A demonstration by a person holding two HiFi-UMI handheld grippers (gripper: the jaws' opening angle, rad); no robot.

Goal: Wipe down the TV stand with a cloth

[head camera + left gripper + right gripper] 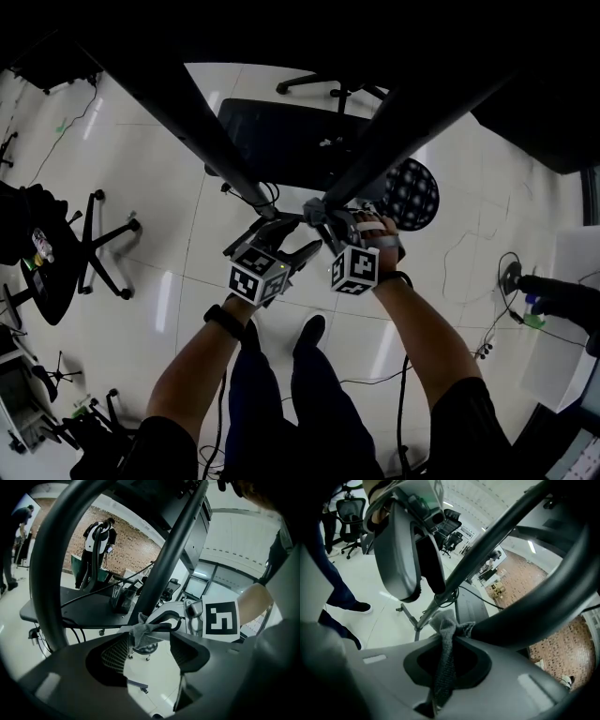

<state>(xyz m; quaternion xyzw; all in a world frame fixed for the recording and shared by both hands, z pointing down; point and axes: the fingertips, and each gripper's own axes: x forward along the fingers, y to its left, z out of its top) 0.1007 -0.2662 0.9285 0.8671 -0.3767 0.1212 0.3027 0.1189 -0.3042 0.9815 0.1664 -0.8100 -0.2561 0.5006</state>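
Two dark tubes of the TV stand (211, 136) slope down and meet in front of me. My right gripper (326, 217) is shut on a grey cloth (444, 667), and the cloth's top end (445, 623) lies bunched against a thick tube (520, 616). My left gripper (286, 236) is close beside it on the left, jaws apart. In the left gripper view the cloth (140, 632) hangs from the right gripper's tip just beyond my open left gripper (147, 651), next to a slanting tube (164, 569). Only floor shows between the left fingers (115, 653).
A black desk top (291, 141) and a round mesh stool (411, 194) stand beyond the tubes. An office chair (89, 239) is at the left. Cables (487, 328) trail on the white floor at the right. A person (101, 538) stands far off by a brick wall.
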